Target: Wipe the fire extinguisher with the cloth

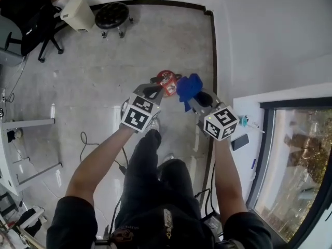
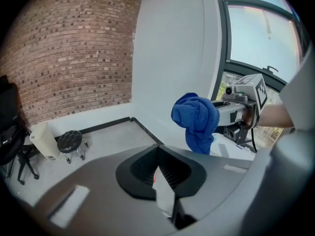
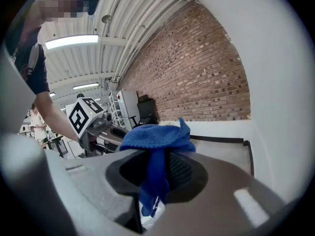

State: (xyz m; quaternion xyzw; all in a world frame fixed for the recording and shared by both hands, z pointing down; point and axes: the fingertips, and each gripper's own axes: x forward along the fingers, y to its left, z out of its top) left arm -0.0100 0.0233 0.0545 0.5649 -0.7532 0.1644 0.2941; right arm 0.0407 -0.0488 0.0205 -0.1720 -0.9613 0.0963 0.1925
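Observation:
In the head view both grippers are held up in front of me over the floor. My left gripper (image 1: 157, 90) is shut, and the red fire extinguisher (image 1: 167, 82), seen from above with a white label, sits right at its jaw tips. Its own view shows the jaws (image 2: 158, 151) closed, with only a thin white and red sliver between them. My right gripper (image 1: 194, 98) is shut on a bunched blue cloth (image 1: 189, 86), close beside the extinguisher on its right. The cloth (image 3: 155, 137) drapes over and between those jaws, and it also hangs in the left gripper view (image 2: 197, 117).
A black round stool (image 1: 111, 15), a beige box (image 1: 78, 13) and a black office chair (image 1: 36, 25) stand at the far side of the grey floor. A white wall (image 1: 259, 35) and a window (image 1: 295, 160) run along the right. Cables (image 1: 85, 141) lie beside my legs.

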